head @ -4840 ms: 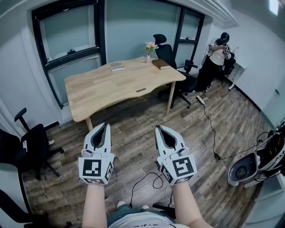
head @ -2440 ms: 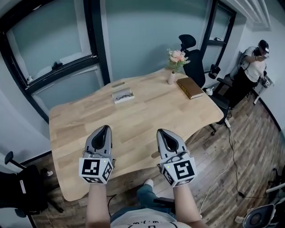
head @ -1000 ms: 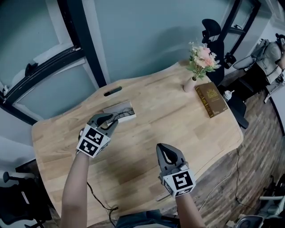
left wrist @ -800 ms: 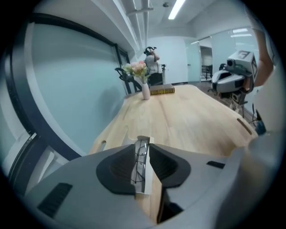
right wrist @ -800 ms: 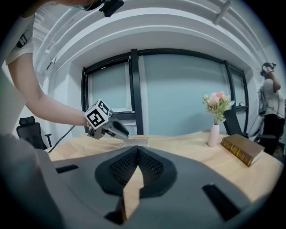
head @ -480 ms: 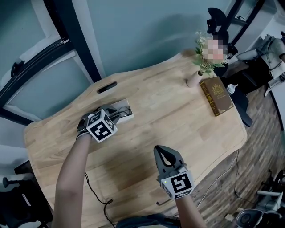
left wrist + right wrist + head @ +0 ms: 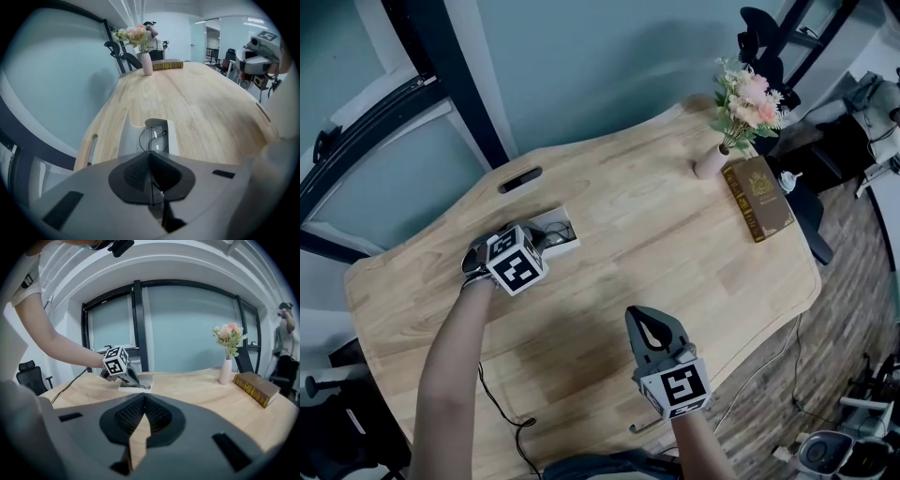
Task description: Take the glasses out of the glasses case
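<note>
Glasses [image 7: 150, 139] in open glasses case [image 7: 125, 140], pinched by left gripper [image 7: 150, 153]

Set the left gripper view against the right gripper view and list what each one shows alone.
Only the left gripper view: the glasses close up, a thin part of their frame pinched between the closed jaws. Only the right gripper view: the left gripper from outside, with the forearm behind it. Both: the open case, wooden table, vase of flowers, book.
</note>
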Demonstrator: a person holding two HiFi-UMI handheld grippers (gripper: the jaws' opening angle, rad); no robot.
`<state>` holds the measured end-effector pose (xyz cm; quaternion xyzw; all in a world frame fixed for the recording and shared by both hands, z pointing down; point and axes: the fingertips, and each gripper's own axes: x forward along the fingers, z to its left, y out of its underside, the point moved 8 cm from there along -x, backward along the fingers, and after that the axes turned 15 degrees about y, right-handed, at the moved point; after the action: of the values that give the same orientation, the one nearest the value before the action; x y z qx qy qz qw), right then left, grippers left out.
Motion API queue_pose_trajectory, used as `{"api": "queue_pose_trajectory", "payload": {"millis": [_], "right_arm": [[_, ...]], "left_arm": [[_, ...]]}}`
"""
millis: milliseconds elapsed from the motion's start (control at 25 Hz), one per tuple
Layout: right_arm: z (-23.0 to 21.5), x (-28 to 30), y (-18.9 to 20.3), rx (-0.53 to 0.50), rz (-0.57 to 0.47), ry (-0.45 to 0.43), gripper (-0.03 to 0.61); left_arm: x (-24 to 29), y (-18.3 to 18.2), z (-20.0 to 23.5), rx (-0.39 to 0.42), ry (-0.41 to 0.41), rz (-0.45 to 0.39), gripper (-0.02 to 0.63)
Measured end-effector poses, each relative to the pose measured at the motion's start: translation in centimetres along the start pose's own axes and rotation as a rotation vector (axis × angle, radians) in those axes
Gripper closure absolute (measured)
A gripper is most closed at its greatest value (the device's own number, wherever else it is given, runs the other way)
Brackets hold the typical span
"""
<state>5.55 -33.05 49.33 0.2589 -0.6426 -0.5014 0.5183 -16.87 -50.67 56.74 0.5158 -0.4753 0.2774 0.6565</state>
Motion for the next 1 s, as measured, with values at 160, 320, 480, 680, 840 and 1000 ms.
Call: {"api": "queue_pose_trajectory", "payload": {"millis": [160, 320, 480, 680, 840, 1000], "right_arm": [[0.0, -0.1, -0.6, -0.001, -0.010, 0.000, 0.568], [0.3, -0.8, -1.6, -0.010, -0.037, -0.012, 0.568], [0.6, -2.2, -2.6, -0.007, -0.068, -0.011, 0.568], [0.8, -4.5, -3.7, -0.007, -0.114, -0.007, 0.568], [0.8, -6.3, -3.7, 0.004, -0.131, 0.004, 0.568], [0.1, -7.4, -3.5, 0.015, -0.138, 0.025, 0.568]], "left_arm": [[-1.1, -0.2, -0.1, 0.012, -0.041, -0.016, 0.592], [-2.9, -0.8, -0.6, 0.046, -0.111, -0.025, 0.592], [-6.1, -1.9, -1.3, 0.073, -0.185, -0.053, 0.592], [-10.1, -3.4, -2.5, 0.100, -0.249, -0.079, 0.592], [-12.0, -4.5, -3.9, 0.109, -0.283, -0.102, 0.592], [-11.7, -6.2, -4.8, 0.136, -0.275, -0.104, 0.592]]}}
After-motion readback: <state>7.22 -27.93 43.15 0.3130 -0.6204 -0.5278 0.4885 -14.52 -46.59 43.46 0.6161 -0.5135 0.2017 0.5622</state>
